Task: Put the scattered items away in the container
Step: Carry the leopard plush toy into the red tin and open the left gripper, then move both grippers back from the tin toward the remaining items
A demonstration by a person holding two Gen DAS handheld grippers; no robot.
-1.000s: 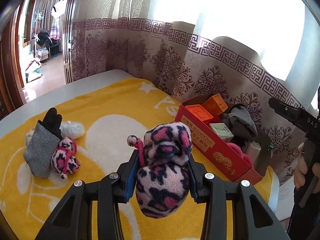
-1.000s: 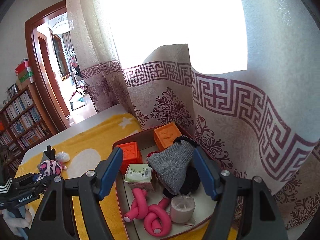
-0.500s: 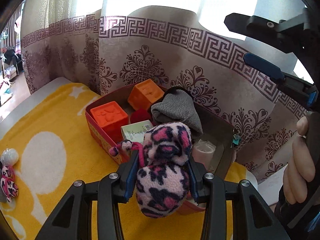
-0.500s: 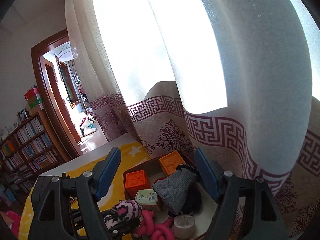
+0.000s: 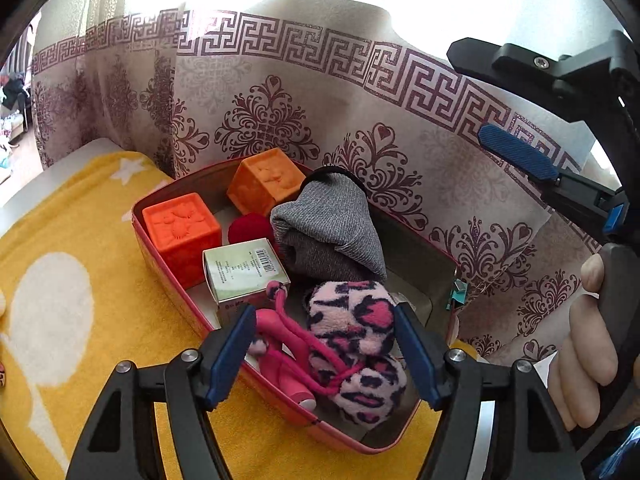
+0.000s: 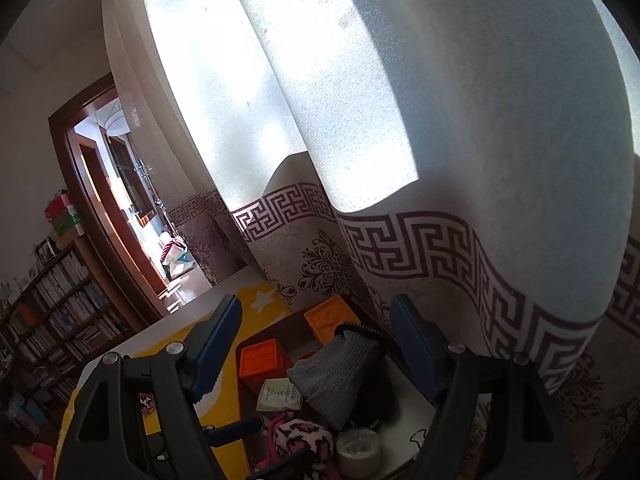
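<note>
The red box (image 5: 168,276) stands on the yellow blanket by the curtain. A pink leopard-print plush item (image 5: 356,340) lies in the box's near end, between my left gripper's (image 5: 326,352) open fingers, which no longer press it. In the box are two orange cubes (image 5: 182,232), a grey glove (image 5: 332,220), a green-white carton (image 5: 244,270) and a pink knotted toy (image 5: 280,364). My right gripper (image 6: 316,360) is open and empty, held above the box (image 6: 408,420); the plush shows below it (image 6: 300,436).
A patterned curtain (image 5: 280,100) hangs right behind the box. The right gripper and the hand on it (image 5: 592,340) are at the right of the left wrist view. A white roll (image 6: 358,446) sits in the box. A doorway and bookshelves (image 6: 60,320) lie far left.
My left gripper carried the plush item from over the blanket to the box, lowered it in and opened. My right gripper rose and tilted up above the box.
</note>
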